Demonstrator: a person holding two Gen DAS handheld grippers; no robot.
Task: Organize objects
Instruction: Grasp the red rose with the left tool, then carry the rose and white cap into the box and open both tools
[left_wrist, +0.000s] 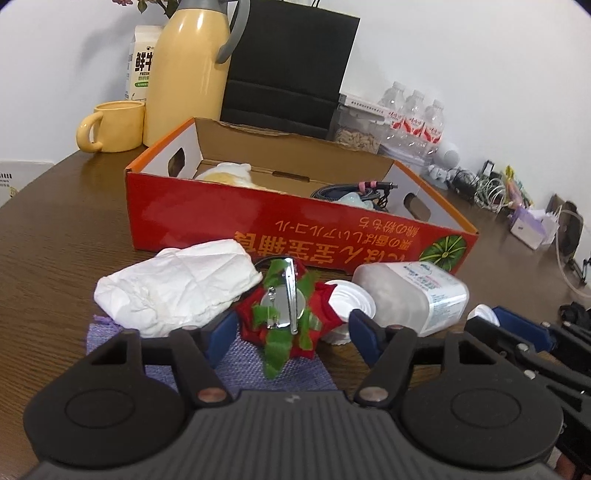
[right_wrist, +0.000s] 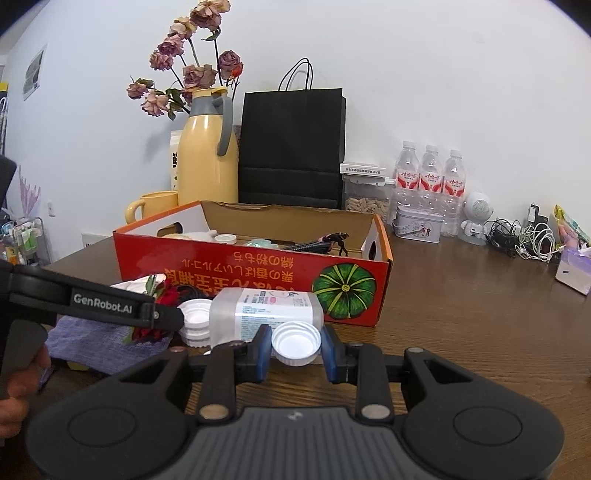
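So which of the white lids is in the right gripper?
The single lid between the right gripper fingers, open side up; the other lids sit stacked left of the toppled bottle.

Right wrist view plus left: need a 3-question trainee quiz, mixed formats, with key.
1. True or false: the right gripper is closed on a white cap.
2. What sits between the left gripper fingers? A) red artificial flower B) yellow mug C) water bottle
3. Fill in: the clear plastic bottle lies on its ____ in front of the red box.

Key: 1 true; 2 A; 3 side.
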